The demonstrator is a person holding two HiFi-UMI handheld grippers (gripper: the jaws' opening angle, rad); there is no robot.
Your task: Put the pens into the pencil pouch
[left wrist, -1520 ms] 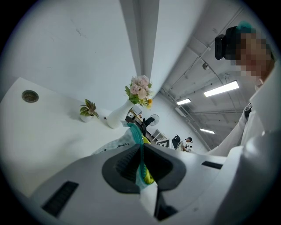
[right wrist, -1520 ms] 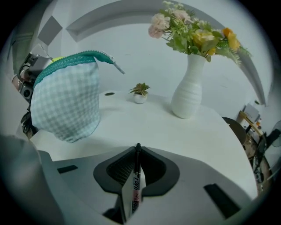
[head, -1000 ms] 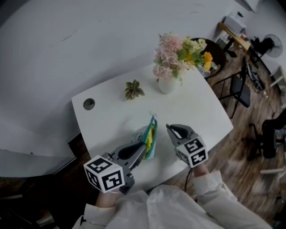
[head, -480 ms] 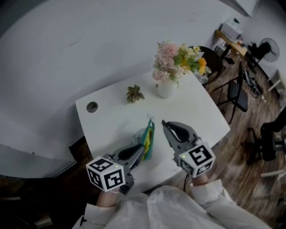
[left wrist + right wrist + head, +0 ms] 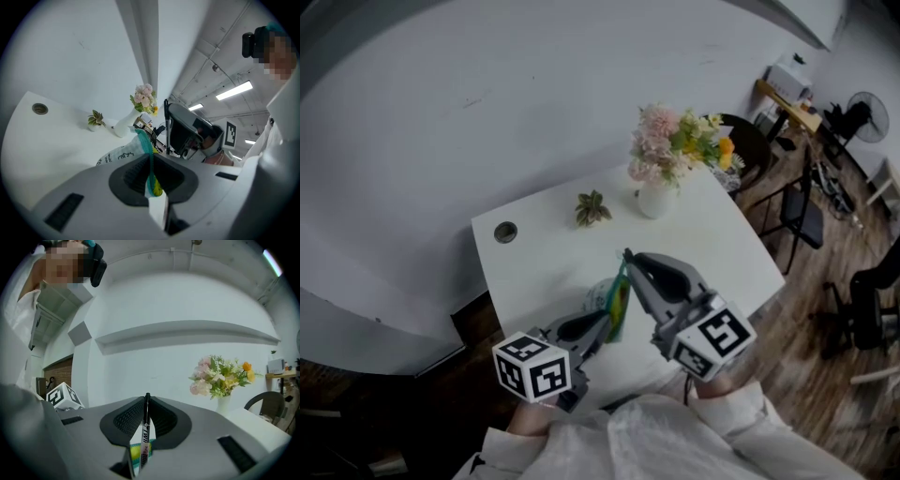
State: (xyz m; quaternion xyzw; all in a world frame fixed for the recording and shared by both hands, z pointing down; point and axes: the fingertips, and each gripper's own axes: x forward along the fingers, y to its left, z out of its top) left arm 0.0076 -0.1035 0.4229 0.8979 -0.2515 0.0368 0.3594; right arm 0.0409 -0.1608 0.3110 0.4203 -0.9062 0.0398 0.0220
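The right gripper (image 5: 146, 401) has its two grey jaws closed on a slim black pen with a white printed label (image 5: 144, 430), which stands nearly upright between the ribbed black pads. Low behind the pen, a small part of a yellow and teal pencil pouch (image 5: 135, 453) shows. To the right, a bouquet of pink, white and yellow flowers (image 5: 220, 376) stands in a white vase (image 5: 224, 405) on a white table (image 5: 262, 427).
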